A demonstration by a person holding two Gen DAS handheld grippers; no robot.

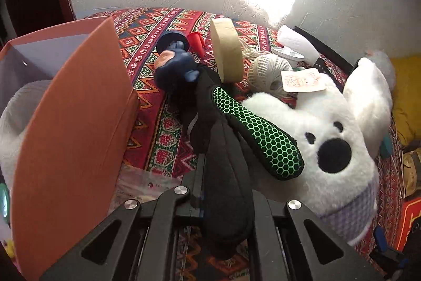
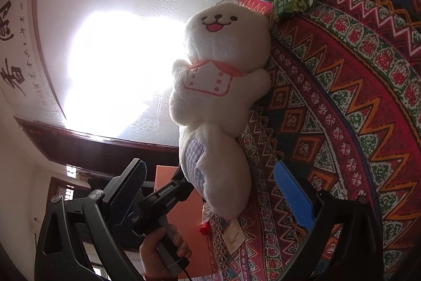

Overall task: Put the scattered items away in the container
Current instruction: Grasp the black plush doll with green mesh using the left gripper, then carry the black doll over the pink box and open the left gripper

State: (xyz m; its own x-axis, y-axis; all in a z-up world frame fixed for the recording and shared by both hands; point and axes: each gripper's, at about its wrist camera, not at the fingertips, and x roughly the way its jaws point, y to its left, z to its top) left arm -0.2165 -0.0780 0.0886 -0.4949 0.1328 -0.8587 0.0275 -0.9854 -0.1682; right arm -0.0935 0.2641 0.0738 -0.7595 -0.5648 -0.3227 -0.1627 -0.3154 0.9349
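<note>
1. The black toy point(image 1: 210, 128), dark plush with a green honeycomb fin, sits clamped in the jaws of our left gripper point(image 1: 223, 204). Its long axis runs straight out along the fingers, blue head end farthest from us, over the patterned cloth point(image 1: 163, 128).
2. The orange box point(image 1: 68, 128) is immediately left of the toy, near wall tilted toward us, opening up and to the left. White plush point(image 1: 13, 123) already shows inside.
3. Judgement: the move is lift, swing left over the near wall, drop. The wall's top edge is the one thing to clear. The toy's length means the head goes over first.
4. The white dog point(image 1: 336, 144) lies on the cloth touching the toy's fin on the right. Lifting may drag it.
5. The right gripper point(image 2: 210, 199) has its jaws wide apart, with the white bear point(image 2: 218, 96) between and beyond them, its long axis along the fingers, its lower end nearest. Nothing is gripped yet.
6. Behind the toy are a tape roll point(image 1: 227, 52), a string ball point(image 1: 268, 70) and a red cone point(image 1: 197, 40), well clear of the swing path.
7. Open cloth between box and toy is narrow but free.
</note>
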